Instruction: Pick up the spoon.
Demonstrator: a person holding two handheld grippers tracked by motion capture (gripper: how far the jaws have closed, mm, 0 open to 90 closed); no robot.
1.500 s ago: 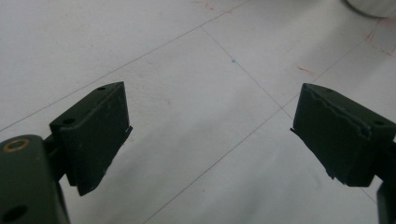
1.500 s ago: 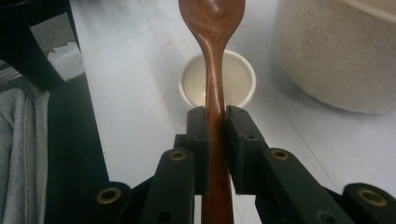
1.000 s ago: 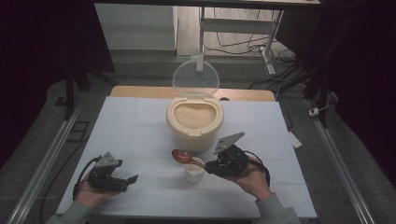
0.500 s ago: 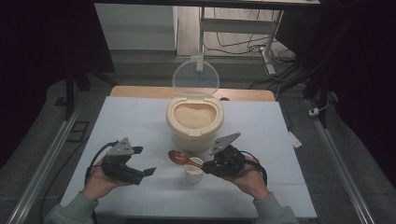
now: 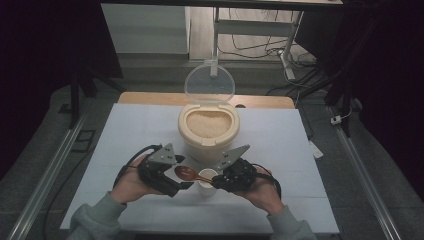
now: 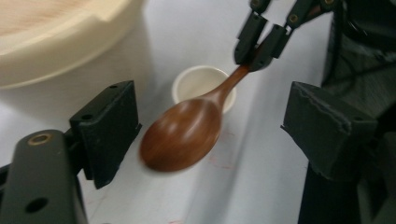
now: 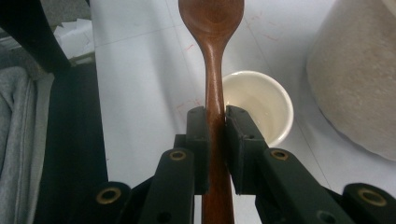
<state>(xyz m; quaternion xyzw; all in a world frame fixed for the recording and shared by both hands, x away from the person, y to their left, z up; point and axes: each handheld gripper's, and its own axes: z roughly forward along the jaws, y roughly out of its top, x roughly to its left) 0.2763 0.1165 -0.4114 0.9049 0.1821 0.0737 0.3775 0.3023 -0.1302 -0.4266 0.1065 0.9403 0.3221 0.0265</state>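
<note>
Your left gripper [image 5: 167, 177] has come in to the spoon [image 5: 185, 173] | jaws closing, spread round its bowl, untouched | right gripper [image 5: 220, 181] clamps handle, steady for handover.

Grey sleeves [image 5: 95, 220], black fingers [image 6: 108, 130] (brass screws).

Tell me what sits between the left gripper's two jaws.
The bowl of the wooden spoon, untouched between the left gripper's open jaws, in the left gripper view. The right gripper grips its handle.

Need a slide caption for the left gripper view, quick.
Open left gripper flanking the bowl of a wooden spoon that the right gripper holds above a small white cup.
</note>
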